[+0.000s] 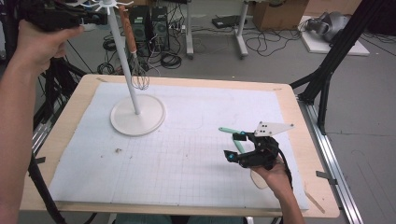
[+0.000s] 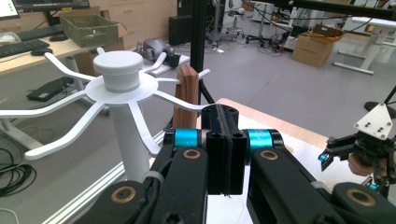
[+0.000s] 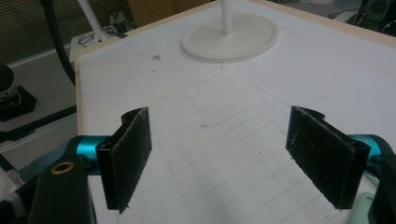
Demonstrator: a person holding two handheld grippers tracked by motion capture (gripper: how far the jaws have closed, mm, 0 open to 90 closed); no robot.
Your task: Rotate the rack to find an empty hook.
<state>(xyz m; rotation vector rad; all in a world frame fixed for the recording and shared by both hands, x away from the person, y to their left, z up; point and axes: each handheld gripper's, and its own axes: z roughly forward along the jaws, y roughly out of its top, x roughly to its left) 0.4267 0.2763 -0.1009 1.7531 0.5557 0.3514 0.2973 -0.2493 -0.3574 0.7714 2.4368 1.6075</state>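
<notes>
- The whisk [image 1: 136,60] hangs by its wooden handle from the white rack [image 1: 137,109], upper left of the high view.
- Left tongs [image 2: 223,135] sit closed and empty beside that handle, likely having hooked it.
- Right tongs [image 1: 236,145] gape open over the bench [image 1: 187,154], beside a green spatula [image 1: 229,131], probably next.

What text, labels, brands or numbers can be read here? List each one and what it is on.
None can be read.
Monitor at the top left of the left gripper view: something shows on its screen, too small and blurred to make out.
Cardboard box: no legible print.
White mat: a plain grid, no numbers.
</notes>
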